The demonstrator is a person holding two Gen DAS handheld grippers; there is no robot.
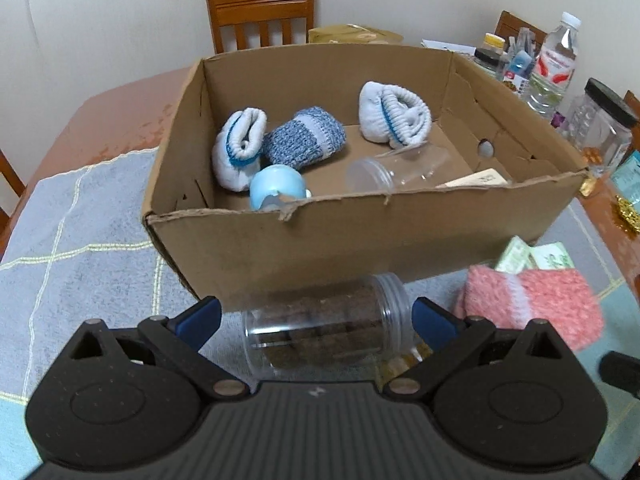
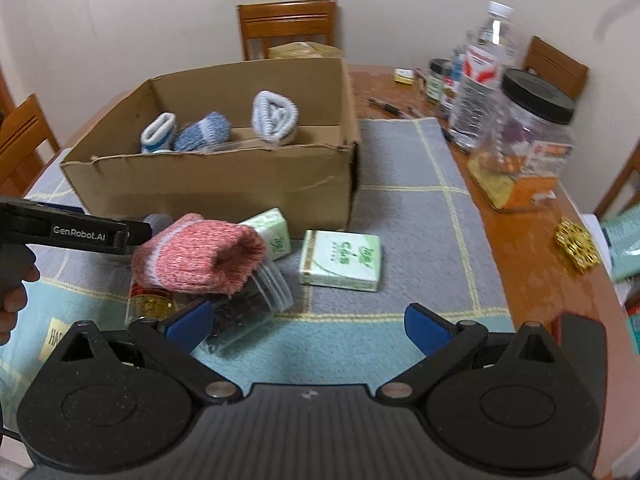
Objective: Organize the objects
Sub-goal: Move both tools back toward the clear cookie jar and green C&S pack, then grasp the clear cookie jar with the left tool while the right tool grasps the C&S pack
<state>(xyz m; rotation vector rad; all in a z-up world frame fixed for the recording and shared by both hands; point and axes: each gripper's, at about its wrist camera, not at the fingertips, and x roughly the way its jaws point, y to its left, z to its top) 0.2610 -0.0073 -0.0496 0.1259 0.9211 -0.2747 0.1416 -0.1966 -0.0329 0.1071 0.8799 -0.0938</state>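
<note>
A cardboard box (image 1: 360,240) (image 2: 224,184) stands on a grey-and-teal cloth. It holds two white socks (image 1: 240,144), a blue sock (image 1: 304,136), an empty clear jar (image 1: 400,168) and a pale blue lid (image 1: 276,186). In front of the box a clear jar of brown pieces (image 1: 320,328) (image 2: 248,300) lies on its side. My left gripper (image 1: 318,316) (image 2: 136,236) is open, with a finger at each end of that jar. A rolled pink sock (image 1: 540,304) (image 2: 200,256) rests on the jar. Two green packets (image 2: 340,258) lie beside it. My right gripper (image 2: 308,322) is open and holds nothing.
A small bottle with yellow contents (image 2: 148,300) lies by the jar. At the right on the bare wood stand a water bottle (image 2: 480,72), a big black-lidded jar (image 2: 528,132) and a gold ornament (image 2: 576,248). Wooden chairs (image 2: 288,26) ring the table.
</note>
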